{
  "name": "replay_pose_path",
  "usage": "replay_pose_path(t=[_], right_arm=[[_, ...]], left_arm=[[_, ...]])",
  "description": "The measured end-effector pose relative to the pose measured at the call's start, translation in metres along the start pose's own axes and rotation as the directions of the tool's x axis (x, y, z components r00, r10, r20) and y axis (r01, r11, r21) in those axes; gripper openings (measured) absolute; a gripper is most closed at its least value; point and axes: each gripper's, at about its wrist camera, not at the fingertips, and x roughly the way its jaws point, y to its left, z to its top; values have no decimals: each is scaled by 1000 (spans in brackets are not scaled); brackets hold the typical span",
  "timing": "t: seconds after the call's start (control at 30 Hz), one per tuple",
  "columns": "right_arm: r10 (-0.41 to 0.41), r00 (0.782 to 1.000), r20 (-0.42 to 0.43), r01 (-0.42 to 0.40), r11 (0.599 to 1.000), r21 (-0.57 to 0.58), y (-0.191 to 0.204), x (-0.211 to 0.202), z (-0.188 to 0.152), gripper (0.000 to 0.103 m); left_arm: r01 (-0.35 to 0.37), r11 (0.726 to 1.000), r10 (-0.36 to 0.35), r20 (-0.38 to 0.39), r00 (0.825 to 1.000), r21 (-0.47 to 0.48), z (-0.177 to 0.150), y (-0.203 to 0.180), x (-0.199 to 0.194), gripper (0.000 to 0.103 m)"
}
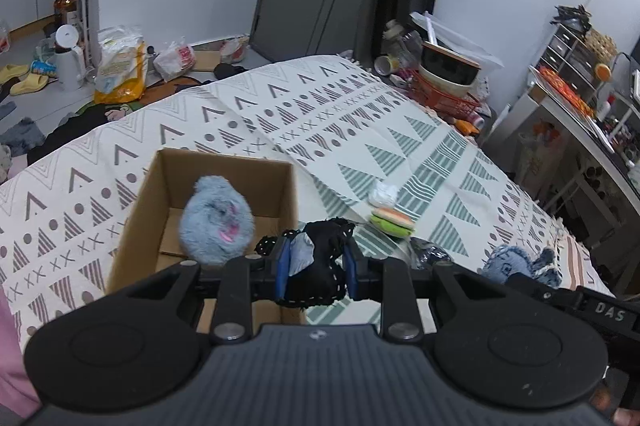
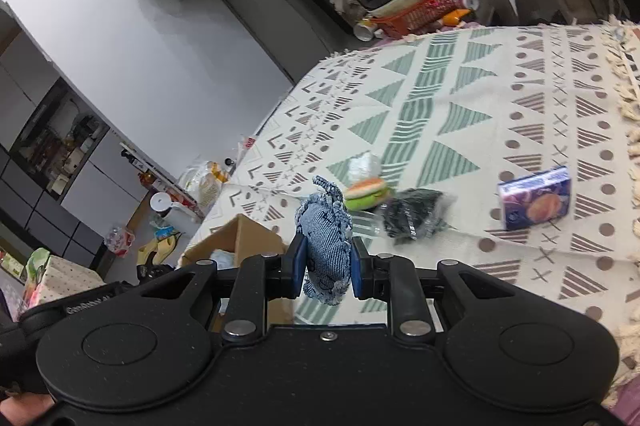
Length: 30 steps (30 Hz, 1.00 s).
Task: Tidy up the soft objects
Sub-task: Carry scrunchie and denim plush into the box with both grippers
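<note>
1. The left gripper [image 1: 316,266] has its jaws pinching a black lace-edged fabric piece [image 1: 320,266], with a bit of grey cloth showing beside the left blue pad; it hangs just right of the cardboard box [image 1: 132,226].
2. The cardboard box stands open on the patterned cloth [image 1: 280,114] covering the surface, and a fluffy blue-grey plush [image 1: 216,222] with a pink mark sits inside it, against the floor of the box.
3. The right gripper [image 2: 326,262] has its jaws clamped on a blue denim soft toy [image 2: 326,234], which stands upright between the blue pads with its knitted trim poking above them.
4. In the left wrist view, that denim toy [image 1: 516,260] shows at the right, beside the other gripper's black body.
5. A plush hamburger [image 2: 366,192] with a green layer lies on the cloth beyond the denim toy, a crumpled clear wrapper [image 2: 362,162] touching it at the far side.
6. A black item in a clear bag [image 2: 412,214] lies just right of the hamburger.
7. A purple carton [image 2: 534,202] stands further right on the cloth, well apart from the box.
8. An orange basket [image 2: 420,8] holding stacked bowls sits past the far edge of the cloth.
</note>
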Motion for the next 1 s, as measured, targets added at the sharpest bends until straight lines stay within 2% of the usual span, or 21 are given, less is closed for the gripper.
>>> replay_pose_path(t=[0.3,0.57,1.0], right_arm=[[25,1000,-6,-25,999,-41,34,14,1,22],[49,998,-29,-51,996,-76,66,39,-3,22],[84,991,-104,-95,990,-102,103,87,-13,22]], left_arm=[[0,998,0,4,1000,-65,9,33,0,27],[-44,987,43,-9,999,-154,20,72,8,27],[-69,962,59,-45,997,-263,30,122,24,27]])
